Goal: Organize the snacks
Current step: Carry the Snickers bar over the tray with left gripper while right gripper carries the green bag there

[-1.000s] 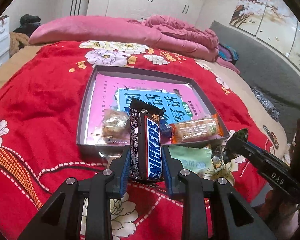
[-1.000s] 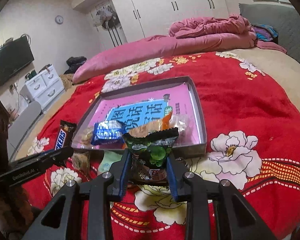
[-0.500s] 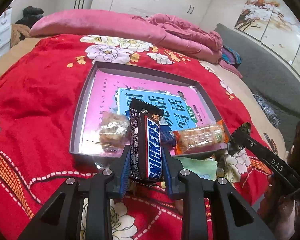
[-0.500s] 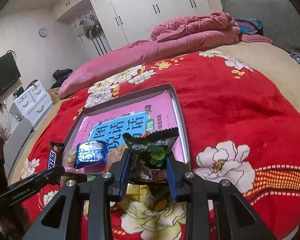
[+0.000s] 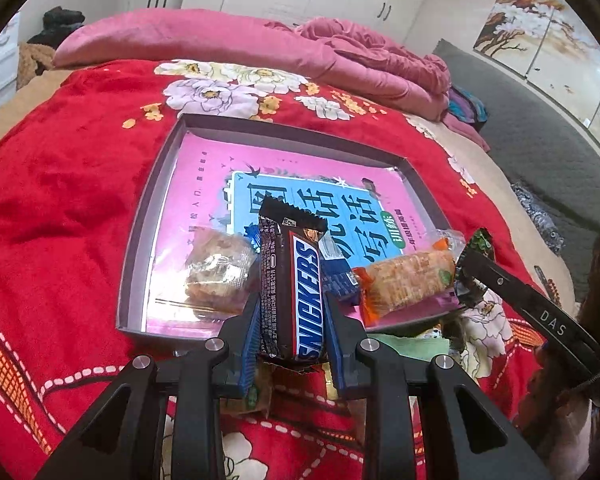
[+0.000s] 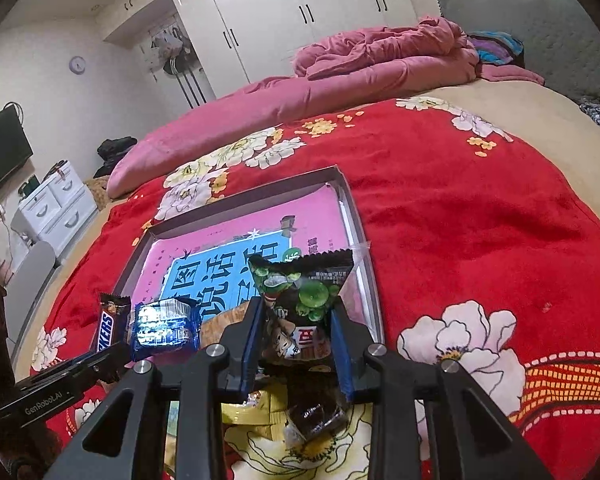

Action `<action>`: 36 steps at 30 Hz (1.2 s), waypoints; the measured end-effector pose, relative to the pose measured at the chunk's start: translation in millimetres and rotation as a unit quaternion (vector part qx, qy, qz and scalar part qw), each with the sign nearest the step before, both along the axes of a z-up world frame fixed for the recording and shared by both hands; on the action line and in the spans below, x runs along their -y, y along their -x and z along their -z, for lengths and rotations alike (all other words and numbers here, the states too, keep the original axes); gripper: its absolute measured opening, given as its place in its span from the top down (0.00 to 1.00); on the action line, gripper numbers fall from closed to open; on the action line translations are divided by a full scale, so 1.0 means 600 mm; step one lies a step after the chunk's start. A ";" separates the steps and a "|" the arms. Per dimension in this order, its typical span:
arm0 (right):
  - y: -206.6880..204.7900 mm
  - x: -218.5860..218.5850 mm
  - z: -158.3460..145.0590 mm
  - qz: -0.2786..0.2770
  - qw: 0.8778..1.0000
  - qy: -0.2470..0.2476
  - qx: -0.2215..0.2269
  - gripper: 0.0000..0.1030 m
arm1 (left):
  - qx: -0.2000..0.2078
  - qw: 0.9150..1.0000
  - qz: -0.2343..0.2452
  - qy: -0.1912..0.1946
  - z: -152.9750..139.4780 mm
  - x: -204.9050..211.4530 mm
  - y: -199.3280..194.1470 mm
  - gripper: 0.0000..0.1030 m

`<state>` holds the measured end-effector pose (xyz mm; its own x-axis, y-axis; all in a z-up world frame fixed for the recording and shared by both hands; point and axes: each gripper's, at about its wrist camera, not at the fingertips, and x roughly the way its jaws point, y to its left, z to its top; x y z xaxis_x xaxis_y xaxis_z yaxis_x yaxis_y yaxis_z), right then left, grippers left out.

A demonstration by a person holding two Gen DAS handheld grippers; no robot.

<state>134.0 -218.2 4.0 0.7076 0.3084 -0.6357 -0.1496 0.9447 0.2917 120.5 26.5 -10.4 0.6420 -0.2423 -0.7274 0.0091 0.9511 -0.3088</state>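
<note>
My left gripper (image 5: 292, 344) is shut on a Snickers bar (image 5: 294, 292) that stands upright over the near rim of the grey tray (image 5: 140, 240). On the tray's pink and blue printed bottom lie a clear-wrapped pastry (image 5: 216, 274), a small blue packet (image 5: 340, 280) and an orange-wrapped cracker pack (image 5: 404, 280). In the right wrist view my right gripper (image 6: 298, 354) is shut on a dark green snack bag (image 6: 300, 304) above the tray's (image 6: 356, 208) near right corner. The Snickers bar (image 6: 108, 326) and the blue packet (image 6: 164, 326) show at the left there.
The tray rests on a red flowered blanket (image 5: 60, 184) on a bed. More wrapped snacks lie on the blanket just before the tray: a pale green pack (image 5: 416, 348) and yellow and dark wrappers (image 6: 300, 420). A pink duvet (image 5: 228, 44) is piled at the head.
Both grippers have moved forward toward the tray with their snacks held. The tray looks nearer and larger in both views.
</note>
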 end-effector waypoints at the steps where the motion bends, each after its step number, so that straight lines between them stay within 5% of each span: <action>1: -0.001 -0.002 0.000 -0.001 1.000 0.001 0.000 0.69 | 0.000 1.000 0.000 -0.001 0.001 0.001 -0.002 0.71; 36: -0.041 -0.044 0.029 -0.027 0.999 0.008 -0.017 0.71 | -0.014 1.000 -0.001 0.002 0.027 0.002 -0.055 0.71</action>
